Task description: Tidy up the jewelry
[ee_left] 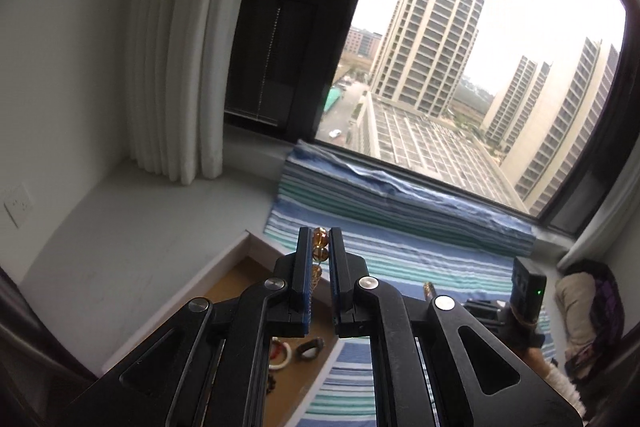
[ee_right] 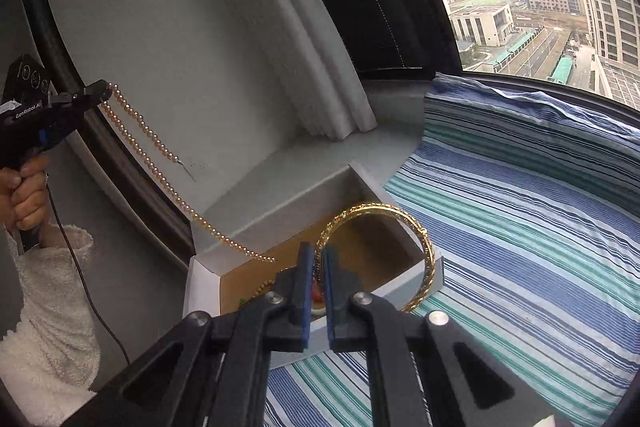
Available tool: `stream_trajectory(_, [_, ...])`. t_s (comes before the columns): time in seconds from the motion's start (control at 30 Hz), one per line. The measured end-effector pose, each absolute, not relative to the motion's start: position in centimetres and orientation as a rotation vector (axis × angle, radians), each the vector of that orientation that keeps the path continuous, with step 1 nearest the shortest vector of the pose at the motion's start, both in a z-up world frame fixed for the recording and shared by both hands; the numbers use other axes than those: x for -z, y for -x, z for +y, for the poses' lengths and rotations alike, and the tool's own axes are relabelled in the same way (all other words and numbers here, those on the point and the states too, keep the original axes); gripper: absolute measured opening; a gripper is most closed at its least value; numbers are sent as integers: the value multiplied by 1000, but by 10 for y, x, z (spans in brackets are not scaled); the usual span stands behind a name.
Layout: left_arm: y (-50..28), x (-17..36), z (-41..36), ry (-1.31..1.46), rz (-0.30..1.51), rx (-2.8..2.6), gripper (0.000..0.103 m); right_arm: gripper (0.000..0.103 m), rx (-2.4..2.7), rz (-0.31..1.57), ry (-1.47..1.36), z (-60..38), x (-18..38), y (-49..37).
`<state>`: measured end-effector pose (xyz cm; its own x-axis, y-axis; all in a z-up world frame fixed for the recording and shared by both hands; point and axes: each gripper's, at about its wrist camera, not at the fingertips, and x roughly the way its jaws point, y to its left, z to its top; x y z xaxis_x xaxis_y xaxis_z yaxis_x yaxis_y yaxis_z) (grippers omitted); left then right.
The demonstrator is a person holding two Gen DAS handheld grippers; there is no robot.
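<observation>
Flanking the box [ee_right: 280,211]: curtain [ee_right: 320,75] (white), striped cloth [ee_right: 520,227].

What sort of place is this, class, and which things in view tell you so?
Probably a bedroom window seat in a high-rise flat: a striped cushion on the sill, a white curtain, and tower blocks seen from high up through the window.

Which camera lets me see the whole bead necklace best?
The right wrist view. There the bead necklace hangs in a long strand from the left gripper toward the box. The left wrist view shows only a few amber beads pinched between its fingers.
</observation>
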<state>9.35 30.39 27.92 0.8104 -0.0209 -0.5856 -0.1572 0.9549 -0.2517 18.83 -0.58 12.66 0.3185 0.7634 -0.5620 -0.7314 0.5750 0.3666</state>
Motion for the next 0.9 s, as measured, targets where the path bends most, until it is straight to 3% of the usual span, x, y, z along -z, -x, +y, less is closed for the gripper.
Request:
stream_trajectory(0.23, [-94,-196,378,338,715,-246,5,5,-991,834,79,91,-94,-223])
stream_trajectory(0.53, [-79,-58,409,316,913,-382,6,6,-864,961,281,190,7,-257])
stream_trajectory(0.63, [-78,-23,404,304,944,-414,7,9,-805,962,314,204,28,-260])
stream_trajectory(0.67, [-77,-16,401,291,941,-434,9,20,-794,965,327,206,31,-258])
stream_trajectory(0.73, [-77,-8,390,280,923,-457,29,38,-791,955,310,207,28,-256])
stream_trajectory(0.8, [-71,-5,378,270,887,-496,78,48,-791,934,290,201,19,-251])
stream_trajectory(0.9, [-59,-8,351,219,814,-572,97,63,-787,909,299,194,4,-237])
